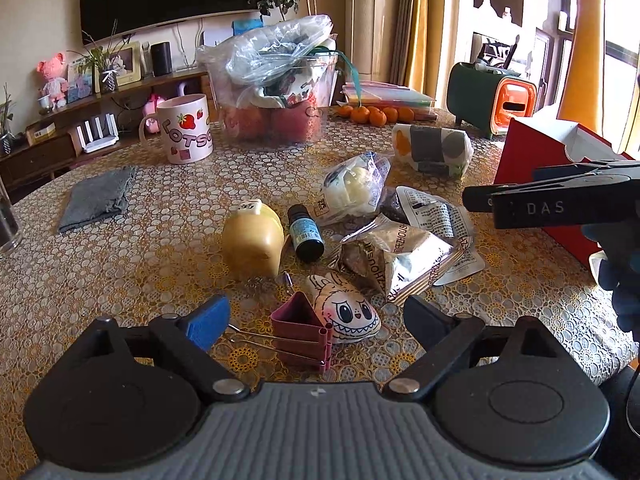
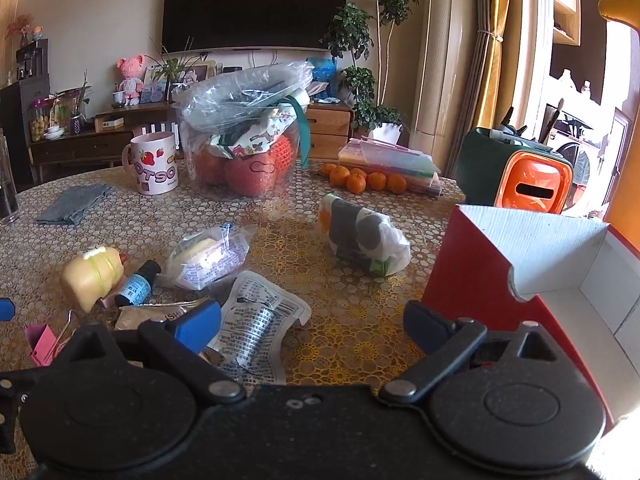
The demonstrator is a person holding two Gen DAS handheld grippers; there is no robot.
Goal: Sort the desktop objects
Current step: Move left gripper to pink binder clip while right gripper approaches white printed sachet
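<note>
Loose objects lie on the patterned tablecloth (image 1: 140,260). My left gripper (image 1: 316,320) is open and empty, just above a stack of pink binder clips (image 1: 300,332) and a white cartoon plush charm (image 1: 348,312). Beyond them are a yellow toast-shaped toy (image 1: 252,240), a small dark bottle (image 1: 306,234) and silver snack packets (image 1: 400,256). My right gripper (image 2: 312,324) is open and empty, over a white printed packet (image 2: 260,324), beside an open red box (image 2: 480,272). It shows from the side in the left wrist view (image 1: 472,200).
A pink mug (image 1: 186,128), a clear tub of apples and bags (image 1: 276,92), a grey cloth (image 1: 98,198), tangerines (image 1: 372,114), a wrapped tissue pack (image 1: 432,150) and a green-orange holder (image 1: 492,98) stand farther back. A glass (image 1: 6,224) is at the left edge.
</note>
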